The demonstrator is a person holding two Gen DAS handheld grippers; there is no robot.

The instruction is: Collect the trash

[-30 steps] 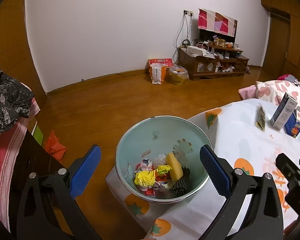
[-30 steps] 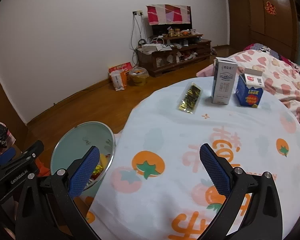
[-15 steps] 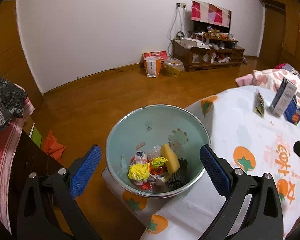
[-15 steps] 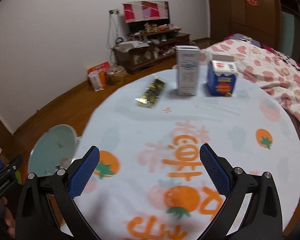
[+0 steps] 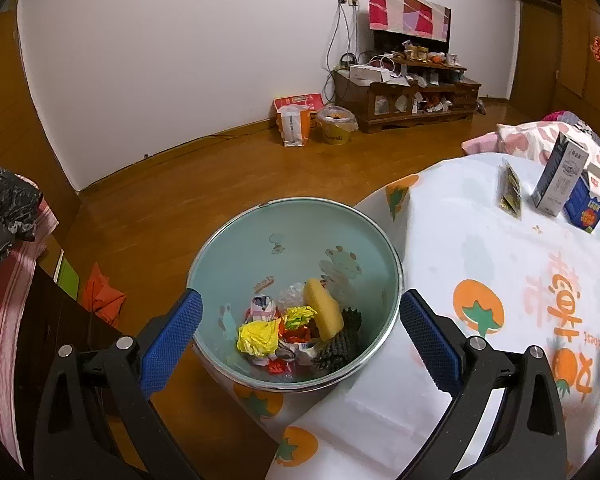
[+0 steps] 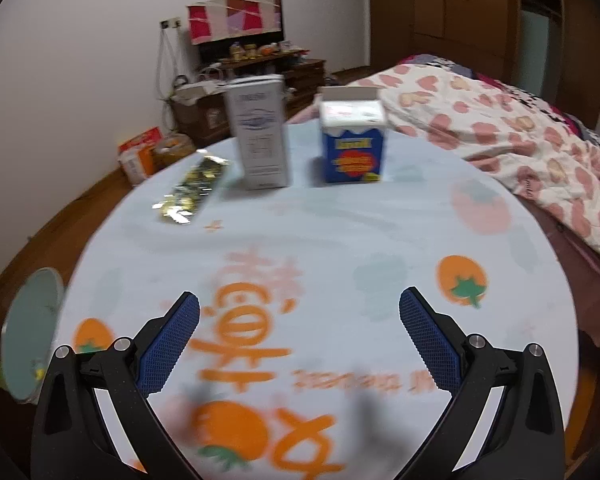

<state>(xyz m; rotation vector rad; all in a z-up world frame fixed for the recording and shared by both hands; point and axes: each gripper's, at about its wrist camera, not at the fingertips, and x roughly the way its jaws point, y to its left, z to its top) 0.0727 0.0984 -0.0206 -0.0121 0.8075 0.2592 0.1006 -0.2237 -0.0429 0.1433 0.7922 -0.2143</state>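
A pale green trash bin [image 5: 260,240] stands on the floor beside the round table and holds crumpled wrappers [image 5: 260,338] and a yellow sponge [image 5: 324,310]. My left gripper [image 5: 298,332] hovers open and empty above the bin. My right gripper [image 6: 299,336] is open and empty over the near part of the tablecloth [image 6: 340,232]. Far across the table stand a white carton [image 6: 262,132] and a blue carton [image 6: 354,144], with a gold foil wrapper [image 6: 192,192] lying flat to their left. The bin's edge also shows in the right wrist view [image 6: 28,328].
A bed with a pink-patterned quilt [image 6: 520,140] borders the table on the right. A dark bag [image 5: 4,216] lies on a striped surface at left. An orange cloth [image 5: 100,300] lies on the wooden floor. A cluttered TV stand [image 5: 408,96] is by the far wall.
My right gripper has swung right and forward, from the bin side to facing the cartons and wrapper. My left gripper has shifted slightly over the bin. Both stayed open.
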